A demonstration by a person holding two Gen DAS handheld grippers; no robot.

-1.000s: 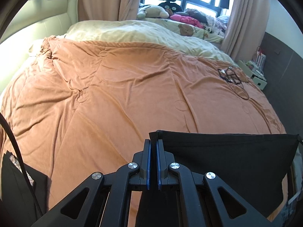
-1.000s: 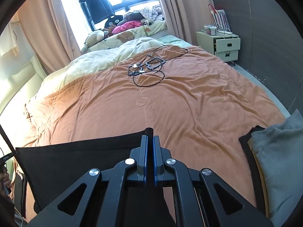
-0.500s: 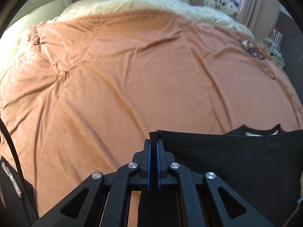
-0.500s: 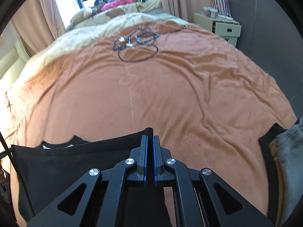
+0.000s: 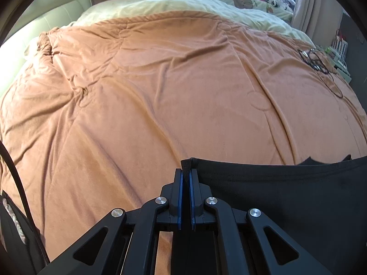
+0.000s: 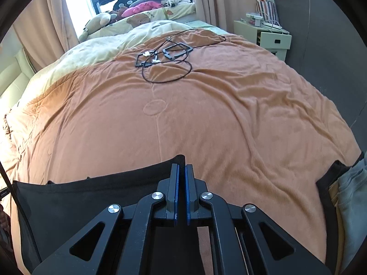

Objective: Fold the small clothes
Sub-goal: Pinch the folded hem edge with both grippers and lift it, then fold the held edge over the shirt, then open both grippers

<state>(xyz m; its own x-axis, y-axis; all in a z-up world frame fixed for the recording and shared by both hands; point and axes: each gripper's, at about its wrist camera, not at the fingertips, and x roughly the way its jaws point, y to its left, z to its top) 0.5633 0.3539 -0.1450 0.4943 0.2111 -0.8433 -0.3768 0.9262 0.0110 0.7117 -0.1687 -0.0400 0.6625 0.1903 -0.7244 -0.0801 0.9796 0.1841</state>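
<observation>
A black garment (image 5: 286, 197) is stretched between my two grippers just above the orange bedspread (image 5: 172, 91). My left gripper (image 5: 186, 171) is shut on the garment's left top corner. My right gripper (image 6: 181, 167) is shut on its right top corner, and the black garment (image 6: 80, 204) spreads to the left in the right wrist view. A second layer of the garment, with a neckline edge (image 5: 321, 161), peeks out behind the top hem. Its lower part is hidden under the grippers.
Black cables and frames (image 6: 165, 57) lie on the far part of the bedspread (image 6: 206, 114). A pile of grey and black clothes (image 6: 348, 194) sits at the bed's right edge. Pillows and soft toys (image 6: 128, 16) lie by the window. A nightstand (image 6: 268, 36) stands at the right.
Both grippers moved forward and down over the bed with the garment, then tilted back up a little. The neckline layer came into sight behind the top hem.
</observation>
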